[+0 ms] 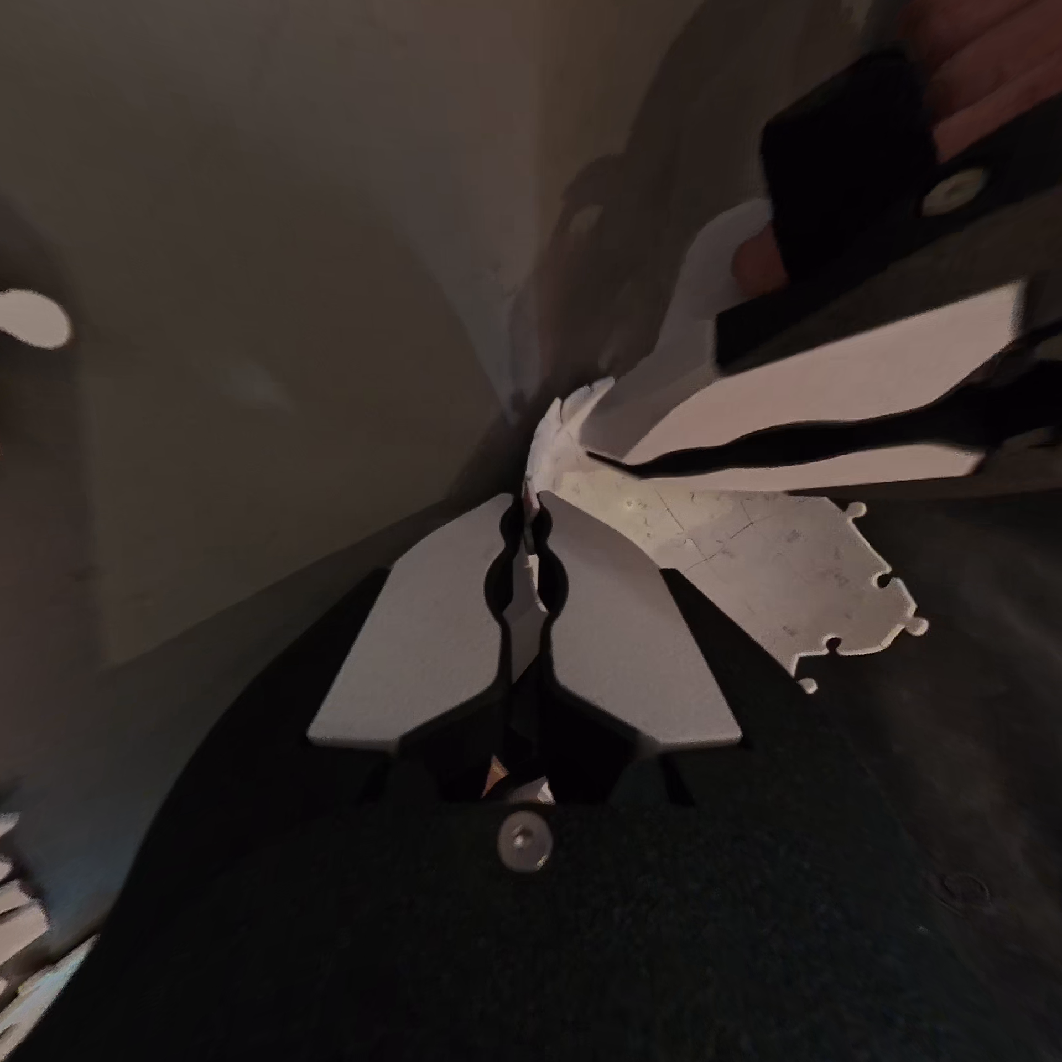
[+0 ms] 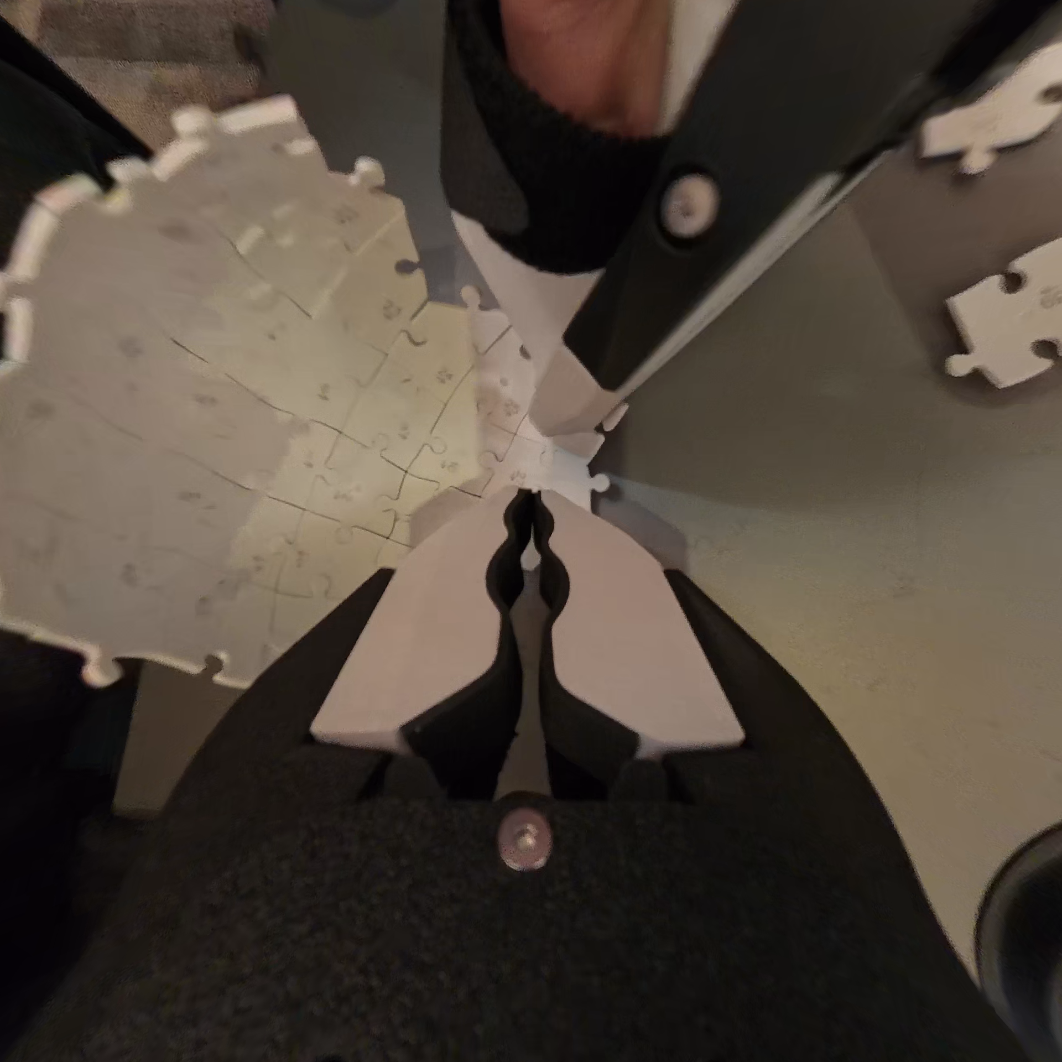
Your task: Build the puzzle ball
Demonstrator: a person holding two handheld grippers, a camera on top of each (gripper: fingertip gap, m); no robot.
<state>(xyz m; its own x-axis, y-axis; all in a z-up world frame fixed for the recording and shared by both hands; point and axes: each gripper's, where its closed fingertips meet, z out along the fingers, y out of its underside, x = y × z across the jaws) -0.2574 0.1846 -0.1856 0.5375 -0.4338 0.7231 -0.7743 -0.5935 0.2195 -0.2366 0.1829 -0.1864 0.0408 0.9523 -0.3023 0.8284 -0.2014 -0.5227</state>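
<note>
The partly built puzzle ball is a curved white shell of joined pieces [image 2: 230, 402]; it also shows in the left wrist view [image 1: 776, 563]. My right gripper [image 2: 528, 503] is shut on the shell's right edge, and a bit of white piece shows between its fingers. My left gripper [image 1: 526, 511] is shut on the same edge, with a thin white piece edge-on between its fingers. The two grippers meet tip to tip there: the left [image 2: 580, 425] comes in from the upper right in the right wrist view, the right [image 1: 580, 454] from the right in the left wrist view.
Two loose white pieces [image 2: 1000, 120] [image 2: 1011, 327] lie on the grey table [image 2: 804, 517] at the right. A dark round object [image 2: 1028, 931] sits at the lower right. A hand in a dark sleeve [image 2: 574, 115] holds the left gripper. More white pieces [image 1: 17, 919] show at the lower left. My two grippers' fingertips are within a few centimetres of each other.
</note>
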